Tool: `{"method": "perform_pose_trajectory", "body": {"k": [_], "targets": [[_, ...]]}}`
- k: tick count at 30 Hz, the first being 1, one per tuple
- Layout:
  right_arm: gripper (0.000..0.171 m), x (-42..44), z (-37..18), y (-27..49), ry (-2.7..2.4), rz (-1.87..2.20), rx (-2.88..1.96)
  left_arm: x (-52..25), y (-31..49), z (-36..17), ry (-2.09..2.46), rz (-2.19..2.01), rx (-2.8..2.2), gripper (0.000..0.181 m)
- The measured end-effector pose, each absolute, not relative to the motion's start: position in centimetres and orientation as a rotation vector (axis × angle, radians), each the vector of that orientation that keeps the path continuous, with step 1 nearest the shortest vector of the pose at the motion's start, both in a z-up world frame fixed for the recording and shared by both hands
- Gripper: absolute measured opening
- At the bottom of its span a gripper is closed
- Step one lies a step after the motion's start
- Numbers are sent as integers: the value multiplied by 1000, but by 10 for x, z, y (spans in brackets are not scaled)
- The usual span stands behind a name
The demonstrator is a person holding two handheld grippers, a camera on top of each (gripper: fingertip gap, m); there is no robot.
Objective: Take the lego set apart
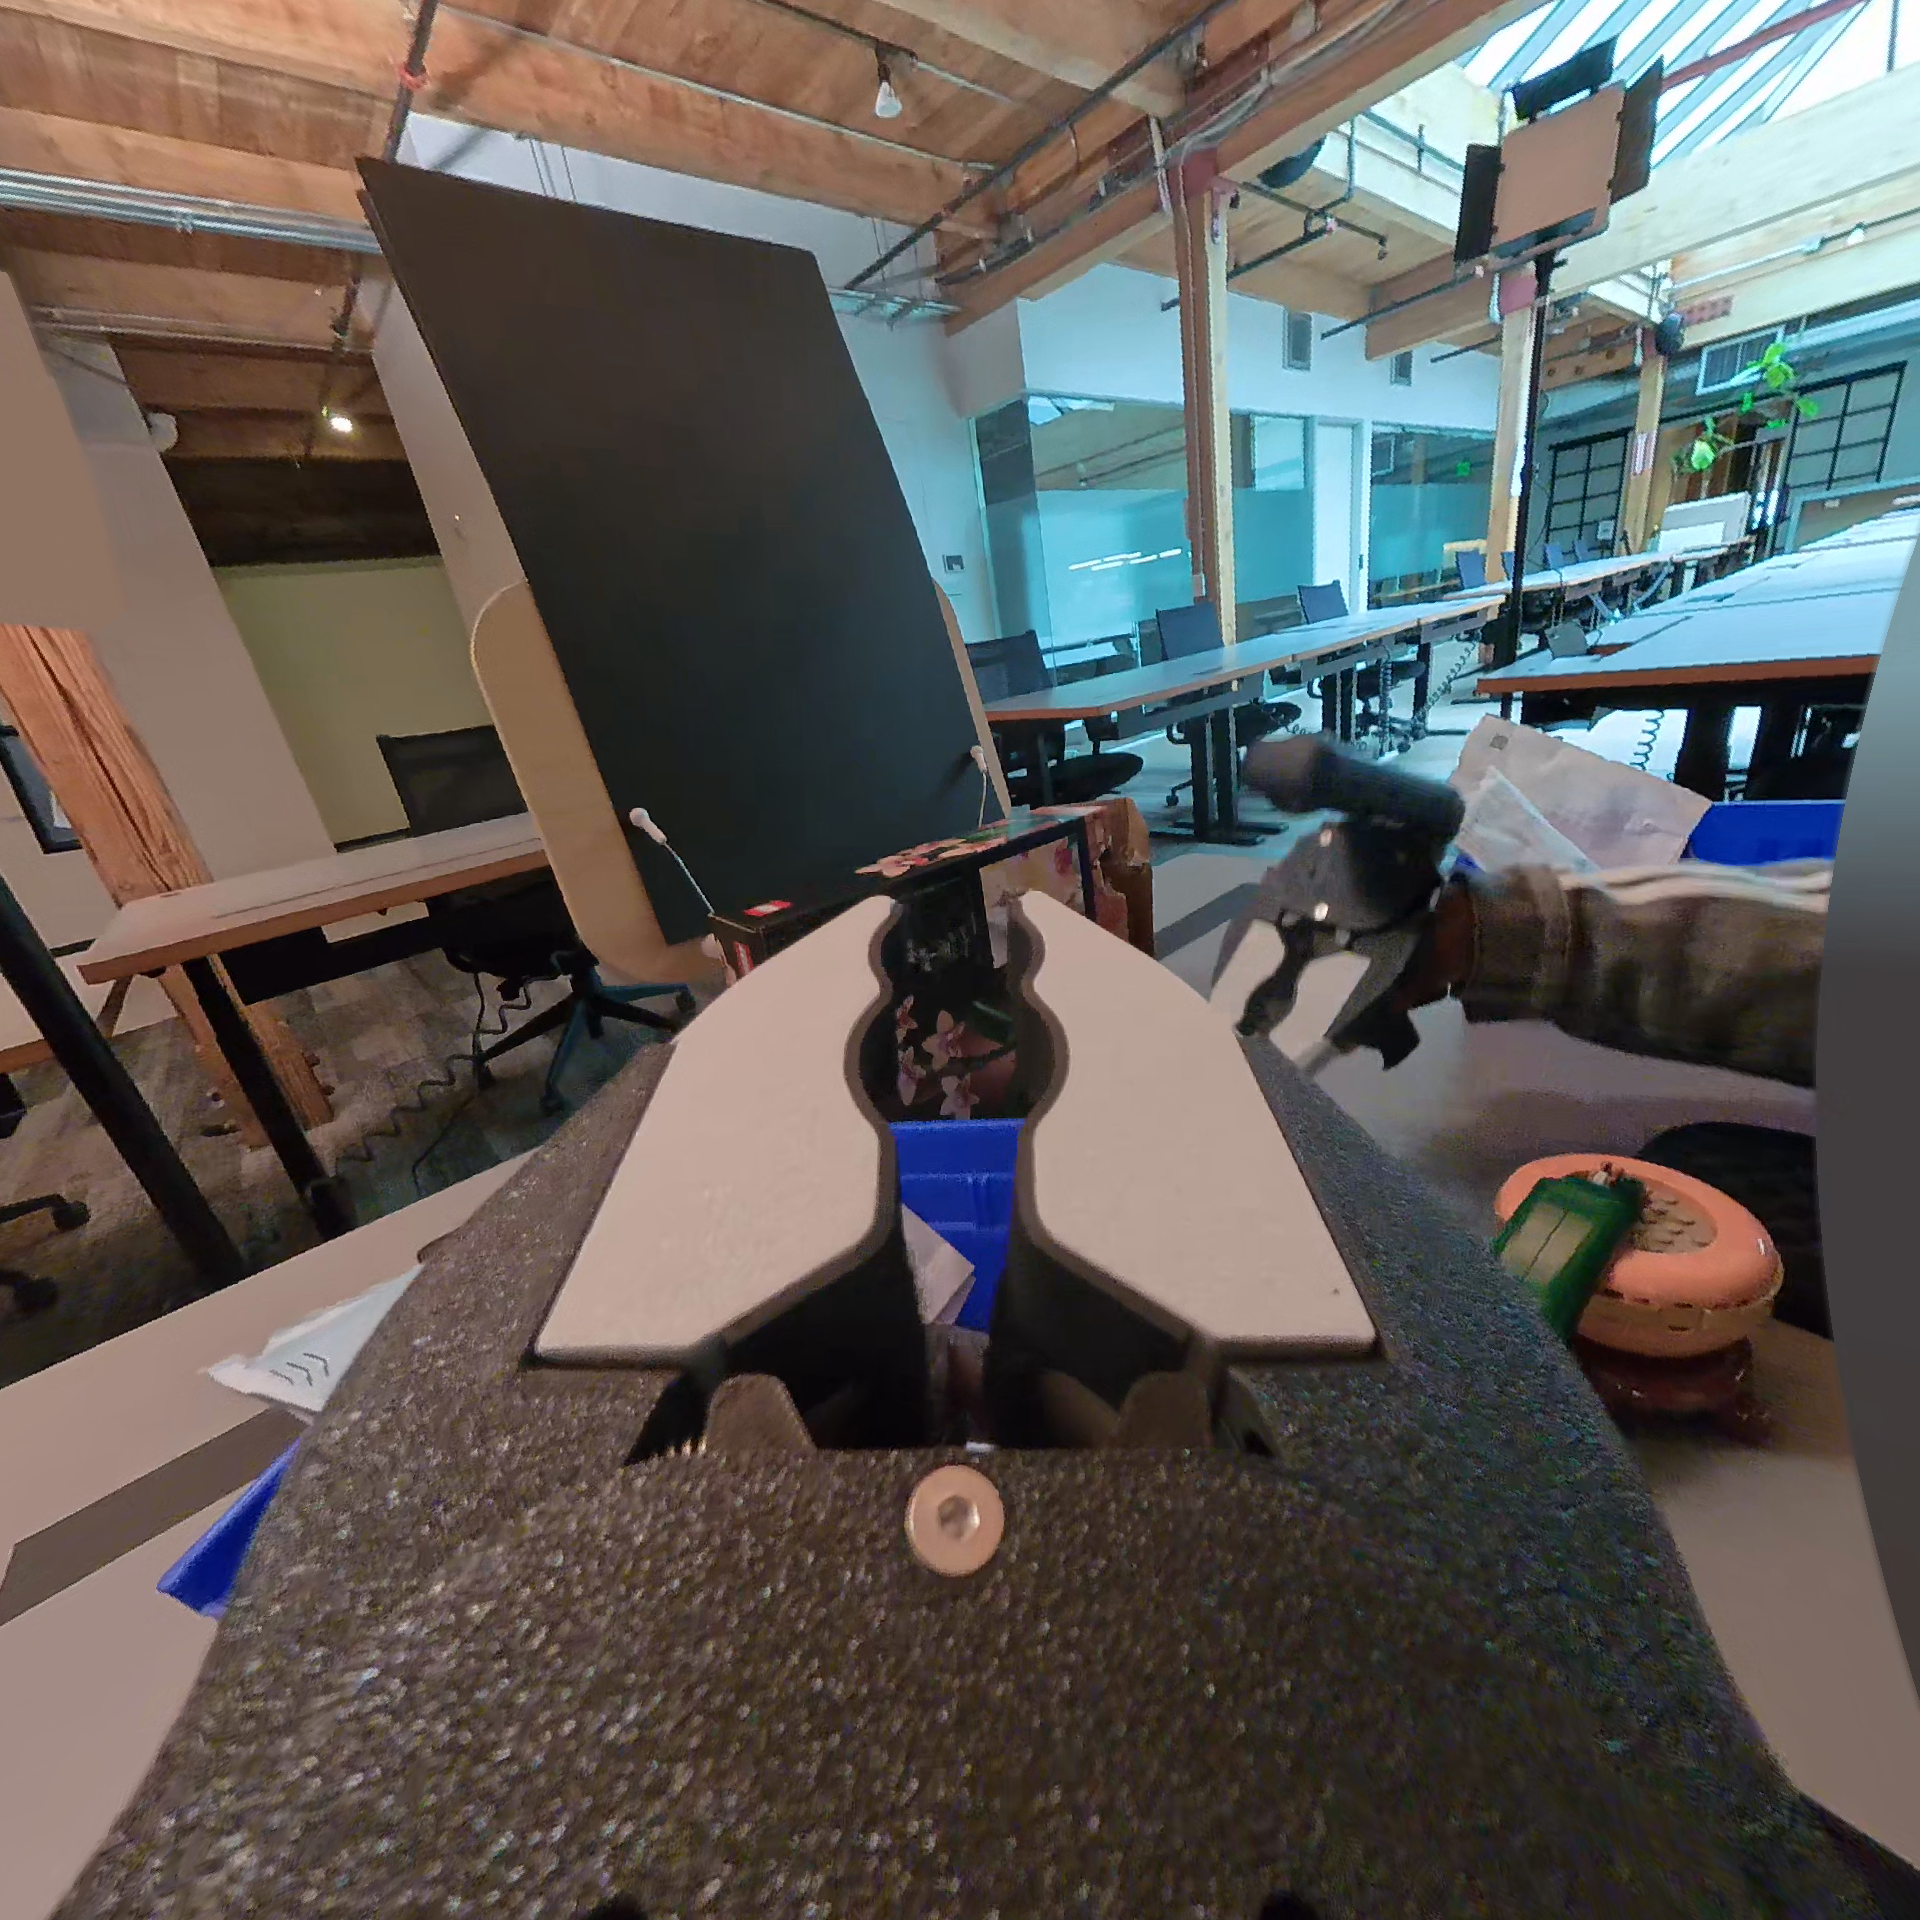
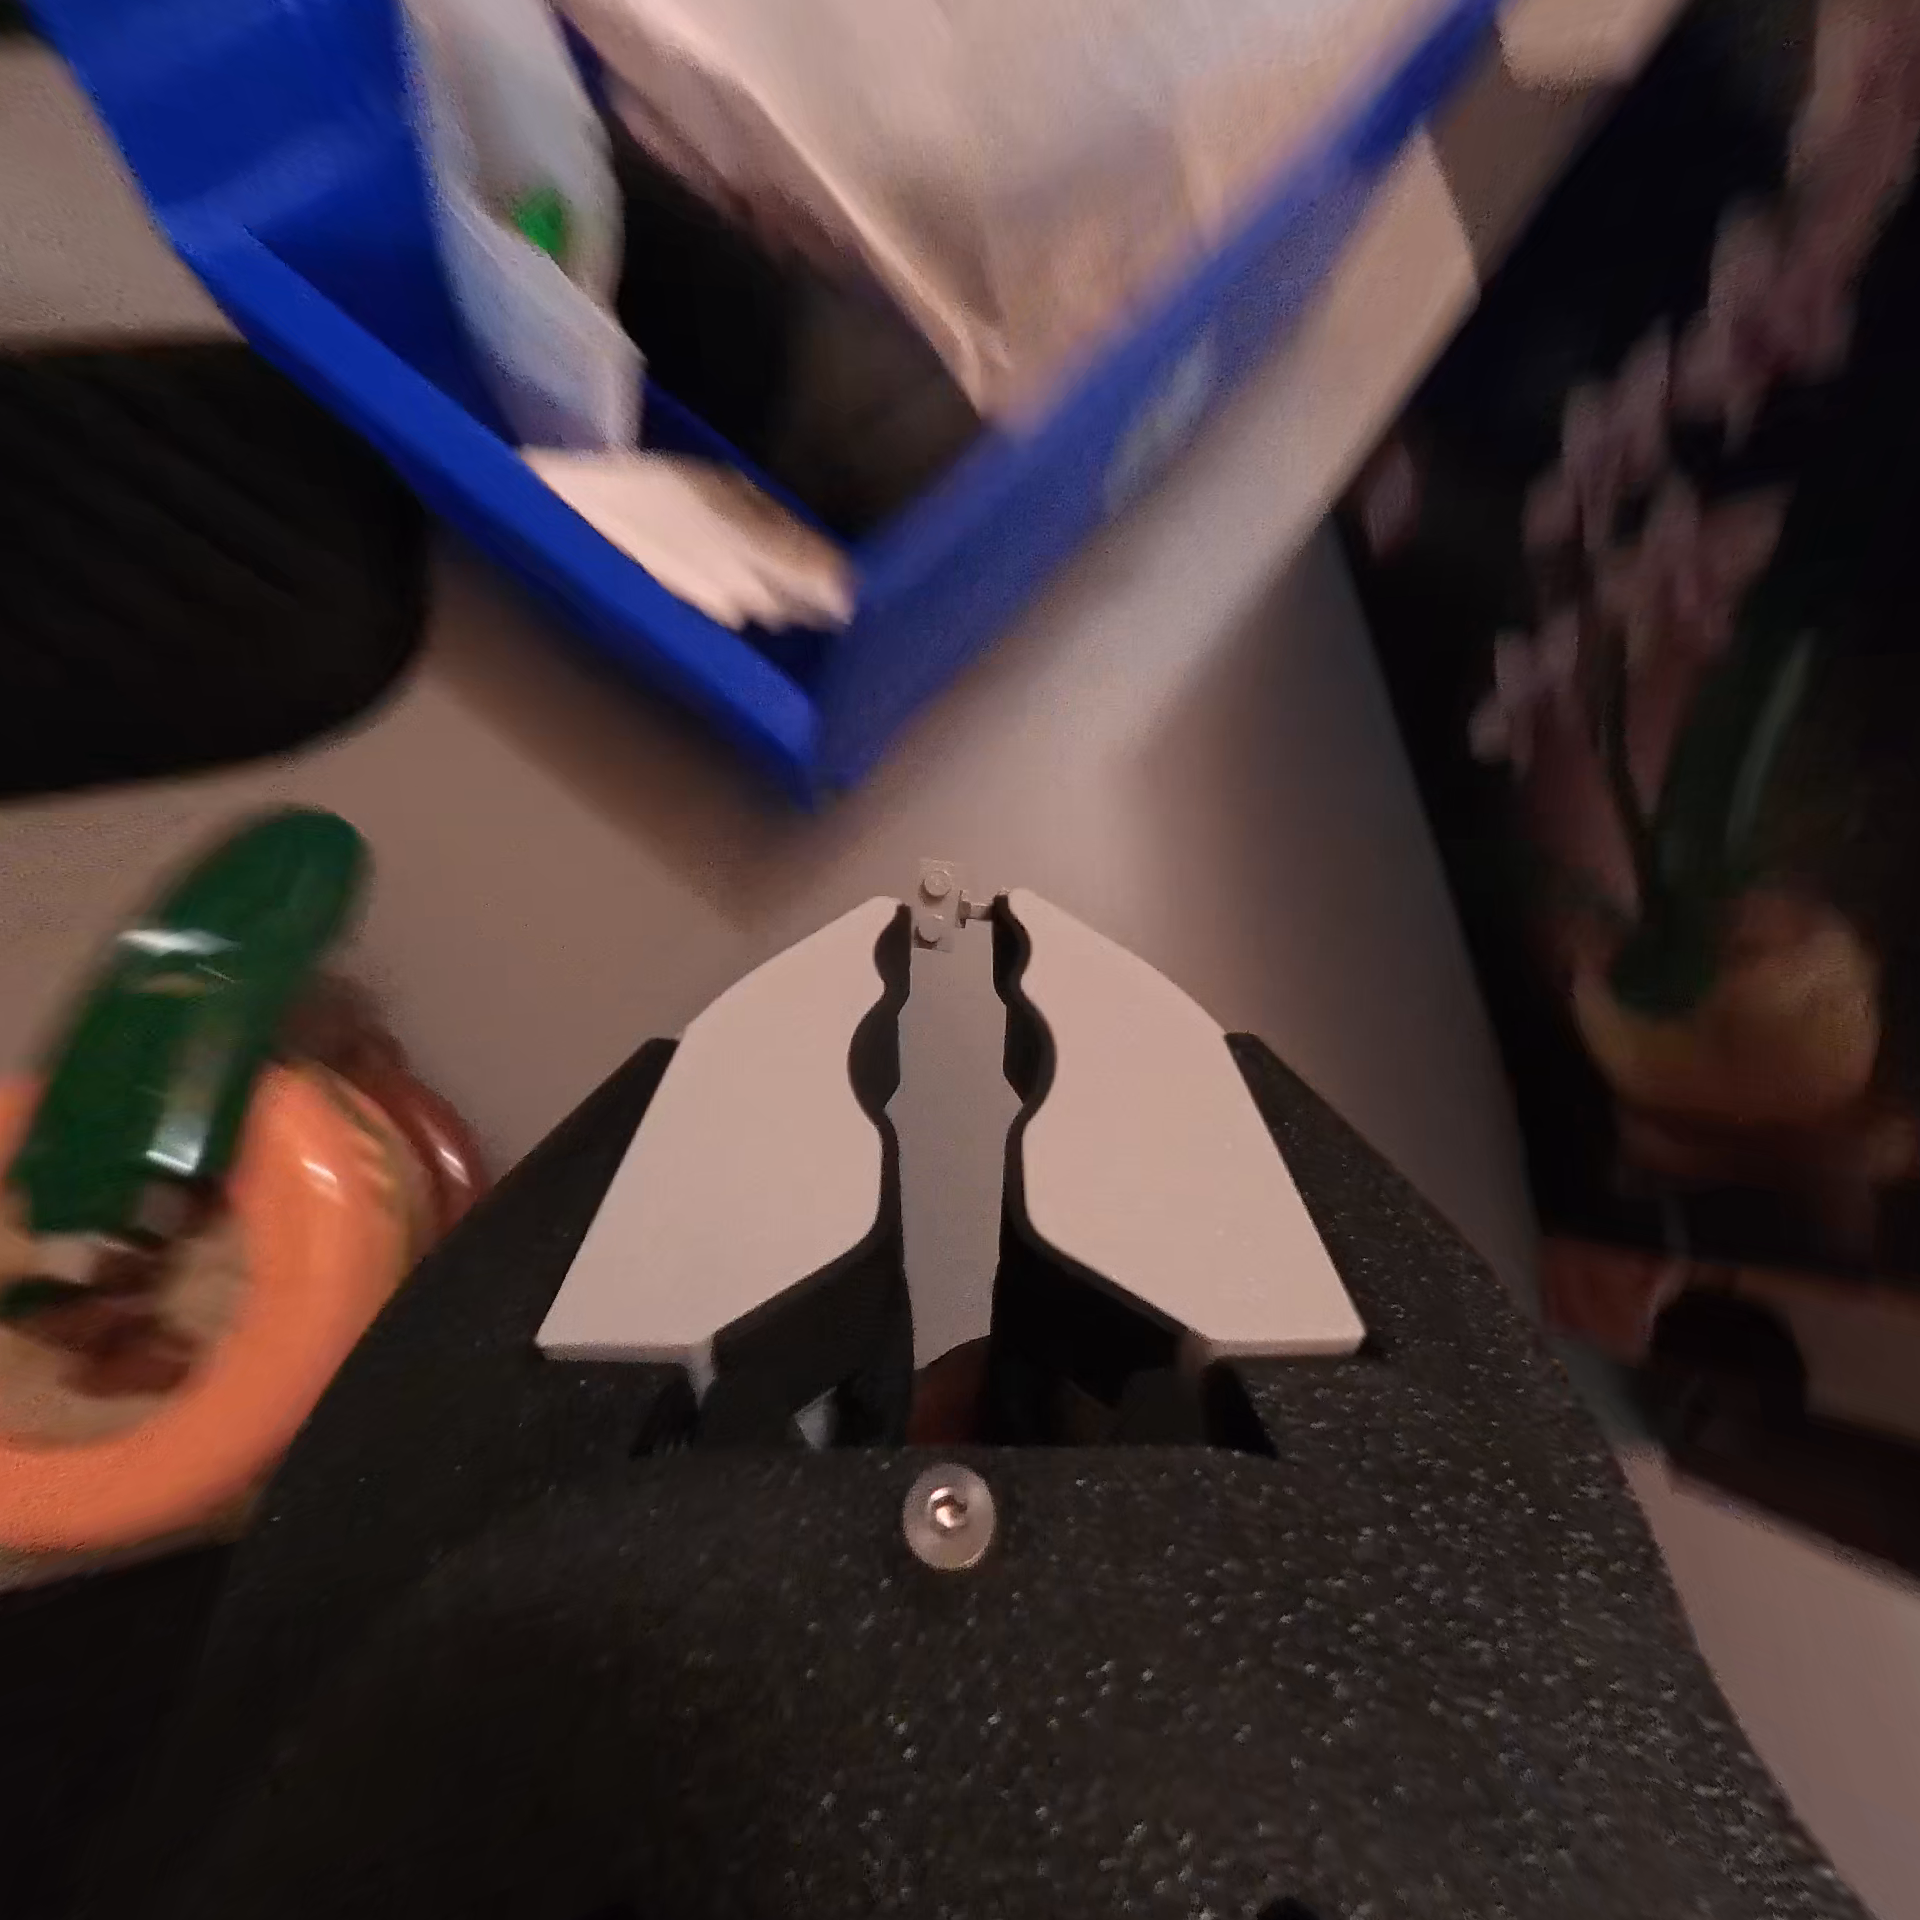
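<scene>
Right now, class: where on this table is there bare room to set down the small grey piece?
Bare table lies ahead of the right gripper, bordered by the blue bin, the peach pot and the flower box. The bin itself is crowded.

Glossy green plastic leaf (image 2: 187,1023), matt gripper (image 2: 945,914)

A blue bin (image 1: 956,1184) stands on the grey table (image 1: 94,1455), with white paper bags (image 2: 727,156) inside. A flowered box (image 1: 977,862) lies beyond it, before a leaning black board (image 1: 675,540). Far right are long desks (image 1: 1195,681) and office chairs (image 1: 1195,634).
</scene>
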State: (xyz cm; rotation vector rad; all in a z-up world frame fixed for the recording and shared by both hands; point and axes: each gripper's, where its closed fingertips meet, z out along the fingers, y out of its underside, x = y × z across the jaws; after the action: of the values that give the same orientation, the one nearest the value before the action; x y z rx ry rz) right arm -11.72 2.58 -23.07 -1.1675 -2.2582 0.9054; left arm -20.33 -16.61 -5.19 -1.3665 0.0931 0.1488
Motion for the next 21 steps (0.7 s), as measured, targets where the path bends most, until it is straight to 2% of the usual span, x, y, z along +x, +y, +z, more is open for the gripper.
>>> {"method": "perform_pose_trajectory", "body": {"k": [4, 8, 14, 16, 21], "targets": [[14, -146, -179, -57, -2318, 1049, -907, -202, -166, -53, 101, 154, -1377, 18], [14, -176, -184, -112, -2460, 1041, -761, -202, -172, -48, 104, 168, -1359, 18], [15, -204, -217, -137, -2614, 896, -652, -208, -185, -43, 78, 175, -1319, 18], [27, -205, -219, -140, -2632, 909, -623, -210, -188, -42, 73, 172, -1311, 18], [34, -204, -222, -138, -2647, 926, -619, -209, -189, -42, 77, 172, -1313, 18]]}}
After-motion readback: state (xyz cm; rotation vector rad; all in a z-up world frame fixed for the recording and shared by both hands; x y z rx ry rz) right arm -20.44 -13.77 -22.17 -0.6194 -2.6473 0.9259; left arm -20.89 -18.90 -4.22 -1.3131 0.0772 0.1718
